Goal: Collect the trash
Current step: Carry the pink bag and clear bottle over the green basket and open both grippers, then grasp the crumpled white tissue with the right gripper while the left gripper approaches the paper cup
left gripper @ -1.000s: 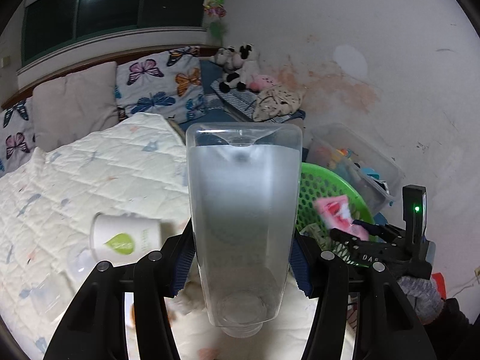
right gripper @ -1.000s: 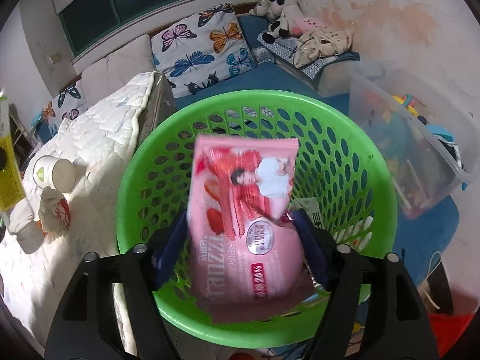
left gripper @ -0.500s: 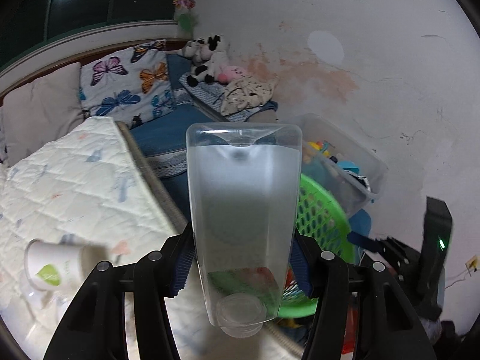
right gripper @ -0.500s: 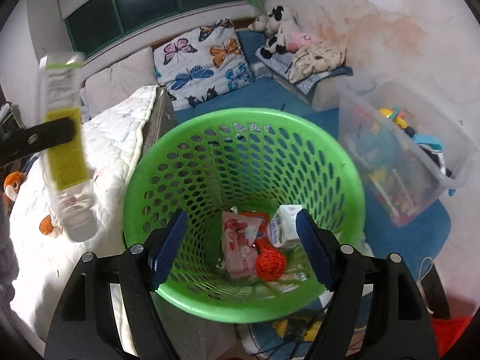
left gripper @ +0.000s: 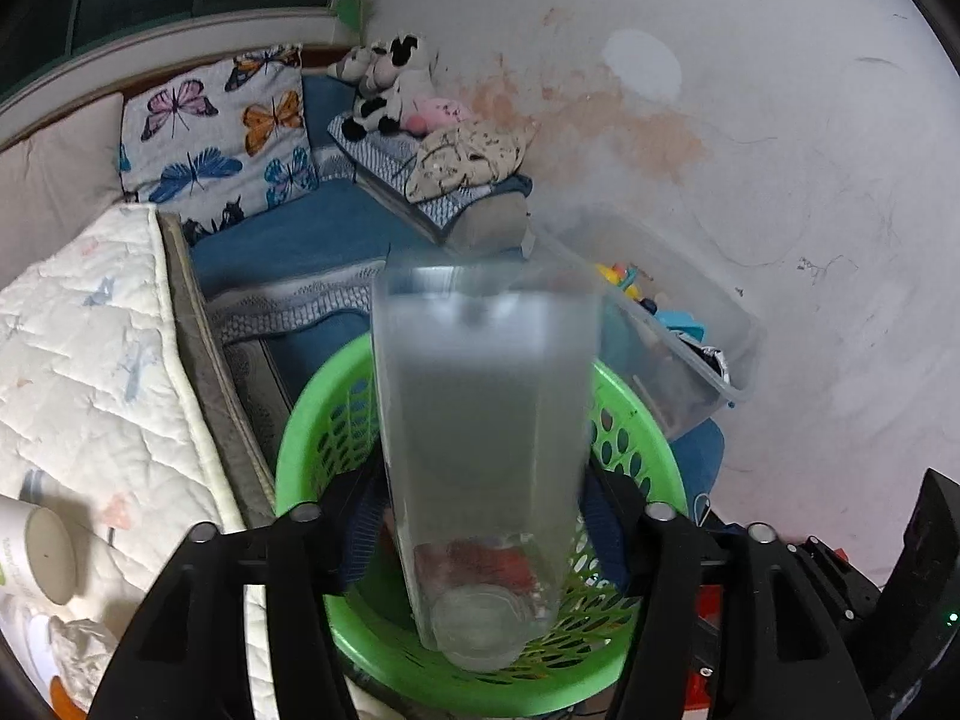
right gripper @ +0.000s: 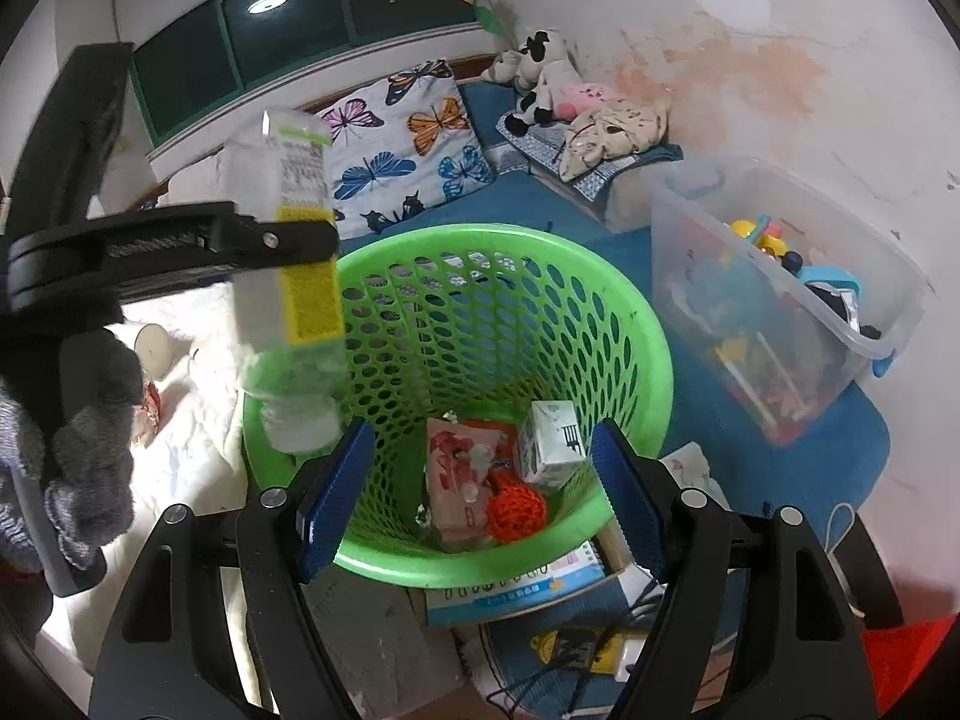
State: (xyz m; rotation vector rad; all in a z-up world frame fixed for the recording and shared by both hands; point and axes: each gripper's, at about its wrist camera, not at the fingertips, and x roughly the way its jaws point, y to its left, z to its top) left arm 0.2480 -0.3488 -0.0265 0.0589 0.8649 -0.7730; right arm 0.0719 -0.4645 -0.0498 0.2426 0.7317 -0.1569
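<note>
Left tongs (left gripper: 483,516): mine, jaws just been opening, the clear plastic bottle (left gripper: 483,450) between them, cap end nearest the camera, blurred; I cannot tell whether the pads press on it. It hangs over the green basket (left gripper: 300,438), which stands off the bed's (left gripper: 90,372) edge.

Right tongs (right gripper: 480,480): mine, jaws wide, nothing between them, over the basket's near rim.

Right view only: the bottle's yellow label; inside the basket, a pink packet (right gripper: 459,480), an orange mesh ball (right gripper: 516,513) and a small white carton (right gripper: 552,441); a booklet (right gripper: 516,591) under the basket; my gloved left hand (right gripper: 78,450).

Left view only: a white cup (left gripper: 36,552) lying on the bed near its edge.

Both views: clear storage bin (right gripper: 780,276) beside the basket.
</note>
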